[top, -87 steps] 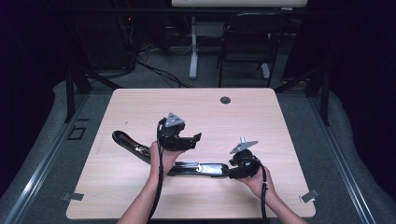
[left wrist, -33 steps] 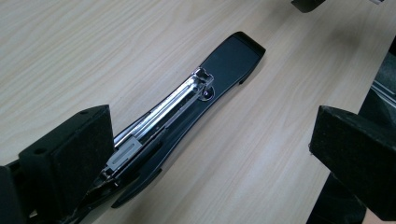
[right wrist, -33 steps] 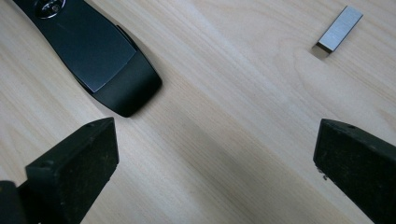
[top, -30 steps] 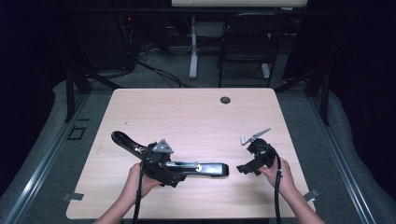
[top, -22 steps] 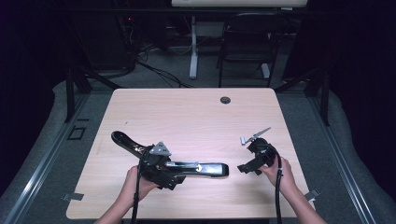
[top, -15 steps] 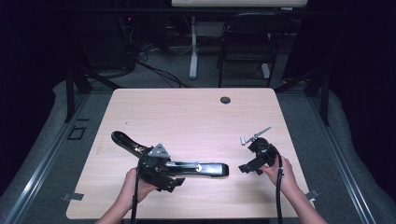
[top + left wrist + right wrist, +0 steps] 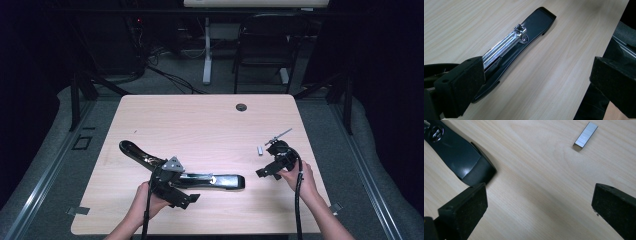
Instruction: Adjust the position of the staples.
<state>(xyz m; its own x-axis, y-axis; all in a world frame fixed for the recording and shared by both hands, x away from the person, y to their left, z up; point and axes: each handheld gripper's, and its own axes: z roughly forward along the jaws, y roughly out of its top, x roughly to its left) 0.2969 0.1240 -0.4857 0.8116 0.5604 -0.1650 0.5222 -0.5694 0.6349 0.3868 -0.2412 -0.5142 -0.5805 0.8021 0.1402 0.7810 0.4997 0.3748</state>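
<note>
Left gripper (image 7: pixel 537 82): black padded jaws spread wide, nothing between the pads. In the left gripper view it looks along a long black stapler, swung open with its silver staple channel exposed (image 7: pixel 509 47); the channel starts just beside the left-hand pad and runs away to the base's rounded far end. Whether that pad touches the stapler cannot be told. In the high view this left gripper (image 7: pixel 172 187) sits over the stapler's (image 7: pixel 200 179) middle, near the front edge of the table, with the person's left hand (image 7: pixel 145 200) around it. The stapler's upper arm reaches back and to the left; its base lies flat, pointing right.

Right gripper (image 7: pixel 539 205): jaws also spread wide, holding nothing, bare wood between them. In the right gripper view the rounded black end of the stapler base lies beyond the left-hand pad, and a small silver block of staples (image 7: pixel 585 135) lies flat on the wood farther off, well apart from the stapler. In the high view the right gripper (image 7: pixel 275 162) is held by the right hand (image 7: pixel 300 175) near the table's right side, with the staple block (image 7: pixel 260 150) just beside it, to its left.

Containers: the staple channel's contents cannot be made out.

Surface: light wood-grain rectangular table (image 7: pixel 200 125) with a dark round cable grommet (image 7: pixel 241 107) near the far edge. Room: dark, grey carpet, a black chair (image 7: pixel 265 45) and loose cables beyond the table.
</note>
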